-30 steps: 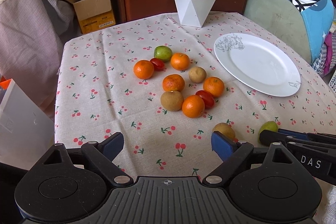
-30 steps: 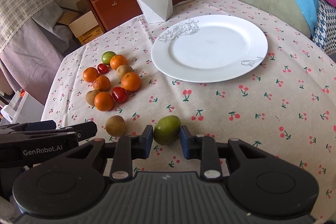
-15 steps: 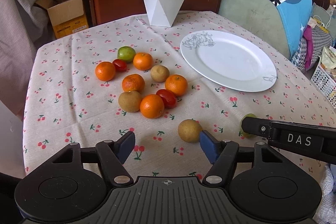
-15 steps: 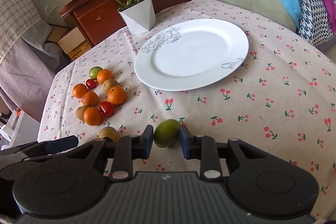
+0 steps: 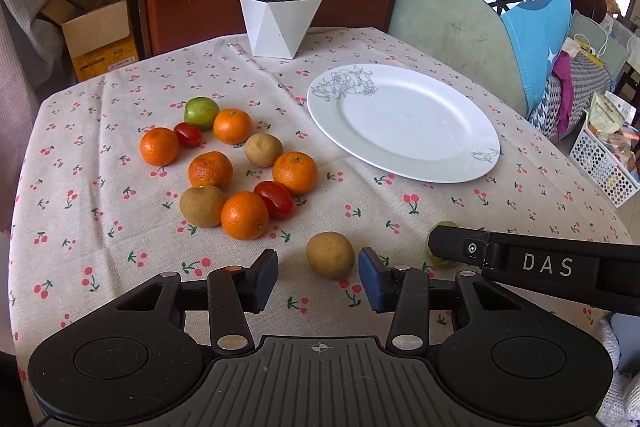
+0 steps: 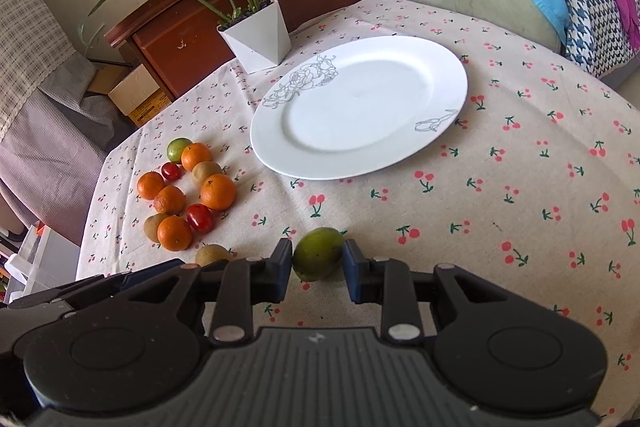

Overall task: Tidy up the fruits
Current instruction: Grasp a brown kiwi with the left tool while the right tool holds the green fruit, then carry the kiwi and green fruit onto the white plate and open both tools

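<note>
Grippers, nearest: right gripper (image 6: 317, 264), jaws closed on a green mango (image 6: 318, 254), both blue pads touching its sides; whether the fruit rests on the cloth or hangs just above it cannot be told. Left gripper (image 5: 318, 277), jaws open, a brown kiwi (image 5: 330, 254) lying on the cloth between and just ahead of the pads, touching neither.

Tablecloth (image 5: 100, 239), cream with a cherry print, covers the table.

Fruit cluster, left of centre, beyond the lone kiwi: five oranges, the nearest orange (image 5: 244, 215) touching a second kiwi (image 5: 202, 206) and a red tomato (image 5: 275, 199); a third kiwi (image 5: 263, 149) mid-cluster; a smaller tomato (image 5: 187, 134) further back; a green fruit (image 5: 201, 112) at the far edge.

Plate (image 6: 440, 59), white with grey line drawings on the rim, right of the cluster, nothing on it.

Planter (image 5: 280, 25), white and faceted, with a leafy plant, at the table's far edge.
</note>
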`<action>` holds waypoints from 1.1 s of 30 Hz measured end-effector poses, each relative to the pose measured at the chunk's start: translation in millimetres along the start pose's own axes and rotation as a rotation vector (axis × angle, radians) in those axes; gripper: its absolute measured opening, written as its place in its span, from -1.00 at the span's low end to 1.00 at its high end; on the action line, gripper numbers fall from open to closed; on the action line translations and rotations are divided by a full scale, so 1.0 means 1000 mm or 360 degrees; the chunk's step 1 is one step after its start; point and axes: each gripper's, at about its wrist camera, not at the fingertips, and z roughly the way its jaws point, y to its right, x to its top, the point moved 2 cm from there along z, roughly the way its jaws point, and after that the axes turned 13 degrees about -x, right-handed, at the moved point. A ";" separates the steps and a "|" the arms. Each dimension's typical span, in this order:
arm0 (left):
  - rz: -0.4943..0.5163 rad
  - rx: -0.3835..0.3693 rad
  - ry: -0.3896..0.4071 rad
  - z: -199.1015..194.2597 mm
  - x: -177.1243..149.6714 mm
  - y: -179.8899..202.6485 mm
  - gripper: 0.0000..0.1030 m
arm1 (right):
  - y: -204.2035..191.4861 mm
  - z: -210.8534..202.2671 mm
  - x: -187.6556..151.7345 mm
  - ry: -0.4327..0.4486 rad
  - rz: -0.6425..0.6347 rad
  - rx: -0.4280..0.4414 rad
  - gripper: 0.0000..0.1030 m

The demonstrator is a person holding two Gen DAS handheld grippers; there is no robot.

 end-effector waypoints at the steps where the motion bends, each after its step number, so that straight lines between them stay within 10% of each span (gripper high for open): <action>1: 0.0001 -0.0004 0.0004 0.001 0.001 0.001 -0.24 | 0.001 0.000 0.000 -0.0001 0.0006 -0.0001 -0.48; 8: 0.0032 -0.0037 -0.0004 0.008 -0.001 0.003 -0.53 | 0.000 0.001 0.001 0.0005 -0.0001 -0.0002 -0.48; 33: 0.0053 -0.0109 0.0176 -0.006 0.024 0.006 -0.54 | 0.008 -0.002 0.015 0.0068 0.0137 0.0063 -0.62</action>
